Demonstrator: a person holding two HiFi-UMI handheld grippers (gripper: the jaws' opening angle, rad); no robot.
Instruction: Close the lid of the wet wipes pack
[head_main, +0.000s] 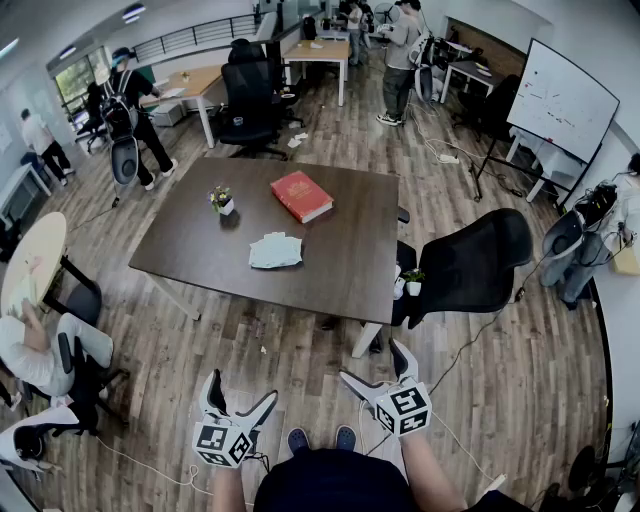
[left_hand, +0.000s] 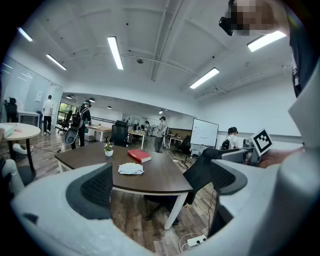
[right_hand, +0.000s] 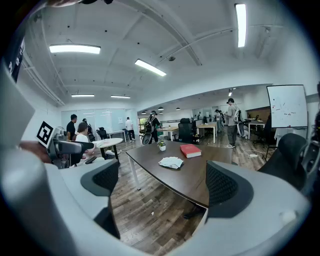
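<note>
The dark table (head_main: 340, 255) fills the middle of the room ahead of us, with a black chair (head_main: 470, 265) pushed up to its right edge.

We hold both claws low over the floor, well short of the near edge. The left claw (head_main: 241, 388) has its jaws spread with nothing between them, and the right claw (head_main: 372, 361) is the same, wide apart and empty.

A red book (head_main: 301, 195) lies toward the far edge.

The pack (head_main: 275, 250) lies flat near the middle of the table, on the near side of the book and apart from it. It looks pale and rumpled; from here we cannot make out the lid or tell how far up it stands. We judge it to be light and soft-sided, a pouch that gives under pressure and would slide on the smooth top if pushed from one side. The lid is probably a small stiff flap that wants a push straight down to click shut. We would pin one end of the pack lightly with one claw and press the flap with a jaw tip of the other, rather than squeeze the body.

A small plant (head_main: 222, 199) stands toward the left edge, well clear of the pack.
</note>
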